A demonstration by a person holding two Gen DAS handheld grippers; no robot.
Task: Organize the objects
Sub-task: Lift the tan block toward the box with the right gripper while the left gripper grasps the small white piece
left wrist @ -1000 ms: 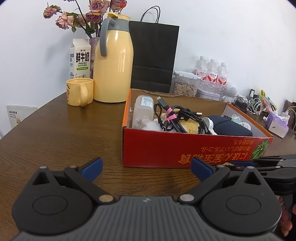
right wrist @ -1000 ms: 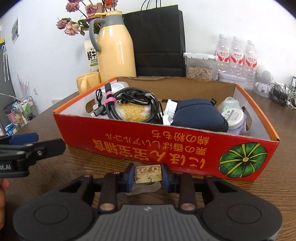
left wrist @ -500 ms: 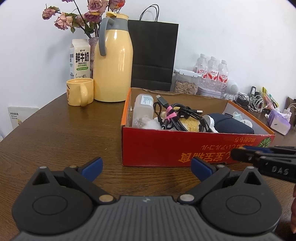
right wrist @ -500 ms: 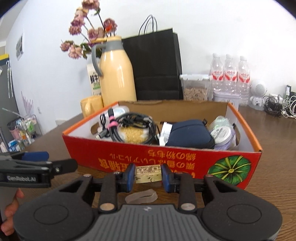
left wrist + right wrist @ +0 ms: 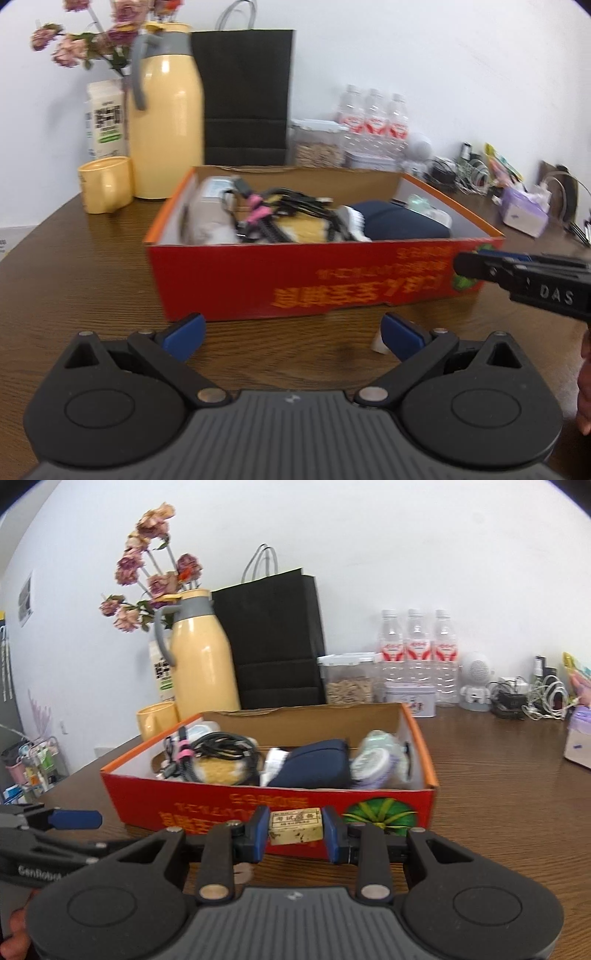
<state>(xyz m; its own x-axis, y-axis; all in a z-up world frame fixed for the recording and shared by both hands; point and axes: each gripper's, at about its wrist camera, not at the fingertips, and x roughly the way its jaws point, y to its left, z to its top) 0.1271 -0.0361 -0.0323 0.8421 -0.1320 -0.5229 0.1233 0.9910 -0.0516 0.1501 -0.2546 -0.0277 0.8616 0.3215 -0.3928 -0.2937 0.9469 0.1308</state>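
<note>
Writing first: we read "DAS" on our right gripper point(image 5: 294, 829) in the left view and "GenRobot" on our left gripper point(image 5: 291, 330) in the right. Right jaws clamp a small cream rectangular eraser point(image 5: 294, 826) with unreadable print, just before the red cardboard box point(image 5: 207, 805), whose orange characters are inverted. Left jaws gape wide, empty.

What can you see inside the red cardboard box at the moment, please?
The red cardboard box holds bundled black cables, a yellow item beneath them, a navy pouch and a lidded jar. Whatever lies underneath is covered.
</note>
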